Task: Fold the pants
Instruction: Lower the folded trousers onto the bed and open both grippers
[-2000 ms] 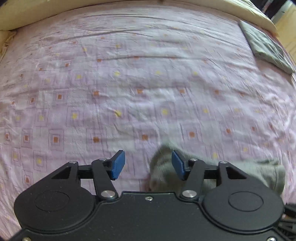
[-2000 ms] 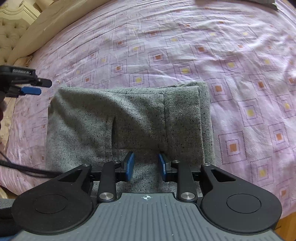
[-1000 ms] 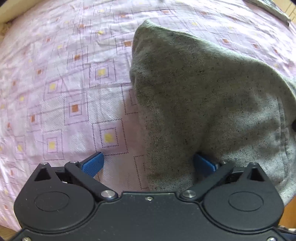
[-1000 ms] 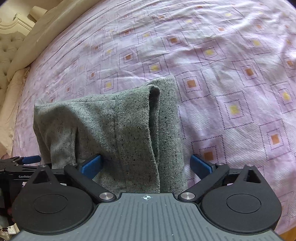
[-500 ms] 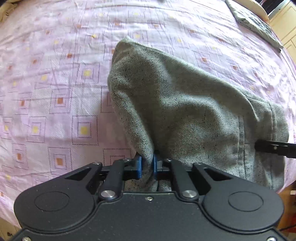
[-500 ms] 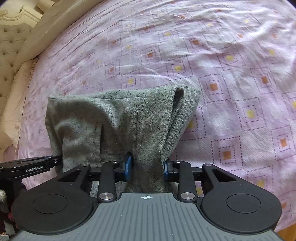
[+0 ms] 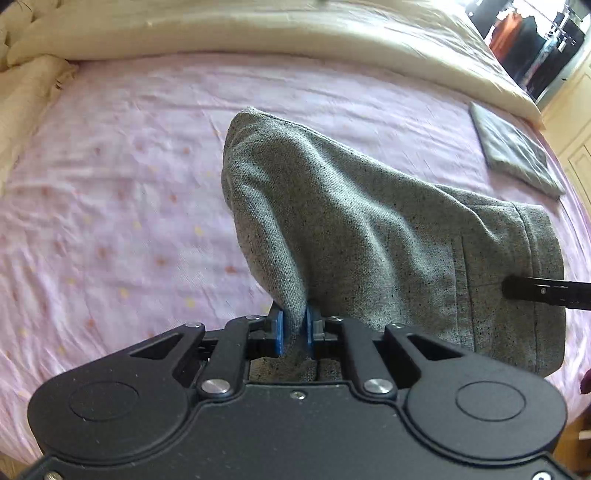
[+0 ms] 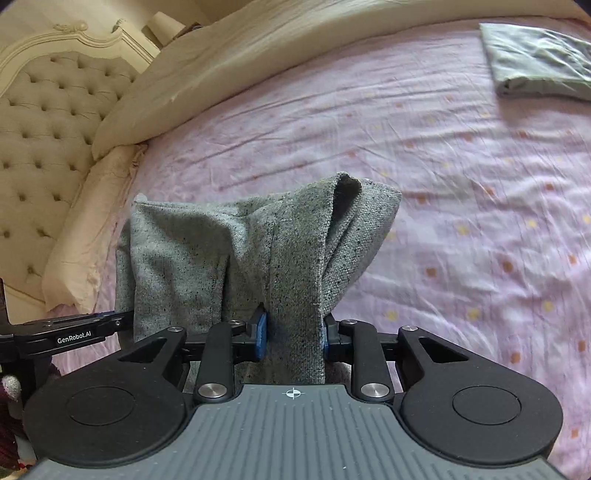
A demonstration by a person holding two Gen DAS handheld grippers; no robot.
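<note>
The grey speckled pants [image 7: 369, 240] hang in a folded bundle above the pink patterned sheet [image 7: 110, 221]. My left gripper [image 7: 294, 332] is shut on a thin pinch of their near left edge. In the right wrist view the pants [image 8: 207, 251] drape forward, and my right gripper [image 8: 293, 332] is shut on a thicker fold at their right side. The left gripper [image 8: 74, 332] shows there at the left edge, holding the cloth's other corner. A black finger of the right gripper [image 7: 546, 291] reaches in from the right in the left wrist view.
A folded grey garment [image 8: 539, 62] lies at the far right of the bed. A cream duvet [image 7: 258, 33] runs along the far side, a tufted headboard [image 8: 48, 110] stands at the left. A wardrobe door [image 7: 576, 155] borders the bed's right edge.
Both grippers, open around the pants' near edge a second ago, have shut on the cloth and risen, lifting the pants off the sheet. More of the bed's far side shows.
</note>
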